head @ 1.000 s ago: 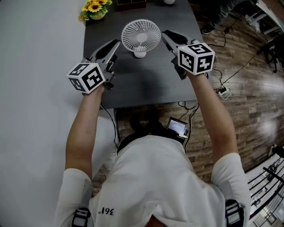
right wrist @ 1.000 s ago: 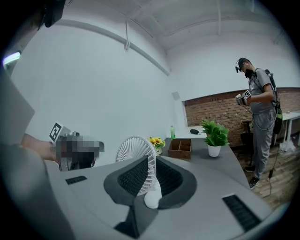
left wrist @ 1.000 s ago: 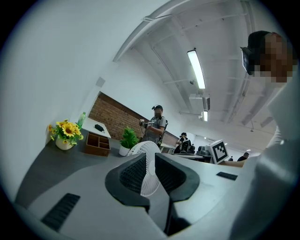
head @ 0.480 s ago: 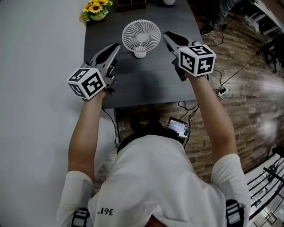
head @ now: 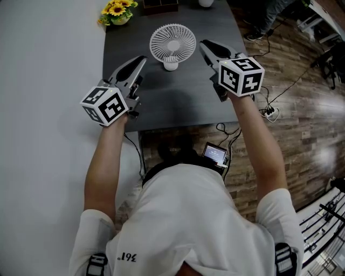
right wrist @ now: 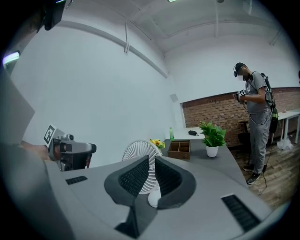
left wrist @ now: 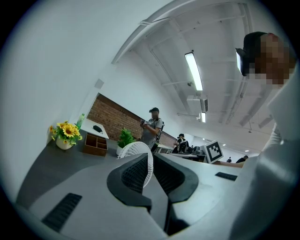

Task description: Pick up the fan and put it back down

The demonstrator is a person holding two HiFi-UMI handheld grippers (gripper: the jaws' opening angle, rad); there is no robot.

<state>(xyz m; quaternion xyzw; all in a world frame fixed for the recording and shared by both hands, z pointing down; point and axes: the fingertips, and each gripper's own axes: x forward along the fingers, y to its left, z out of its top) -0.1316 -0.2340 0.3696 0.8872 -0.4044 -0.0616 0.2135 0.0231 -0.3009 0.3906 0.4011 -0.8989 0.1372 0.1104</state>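
A small white round fan stands upright on its foot on the dark table. My left gripper hovers to its left and my right gripper to its right, both apart from it. In the left gripper view the fan shows beyond the jaws, which have just been closing and now leave a narrow gap with nothing in it. In the right gripper view the fan stands past the jaws, also narrowly apart and holding nothing.
A pot of yellow flowers and a wooden organiser box sit at the table's far edge, with a small potted plant beside them. A person stands past the table's end. Cables lie on the wood floor at the right.
My left gripper has drifted slightly back towards me. The fan and the right gripper stay where they were.
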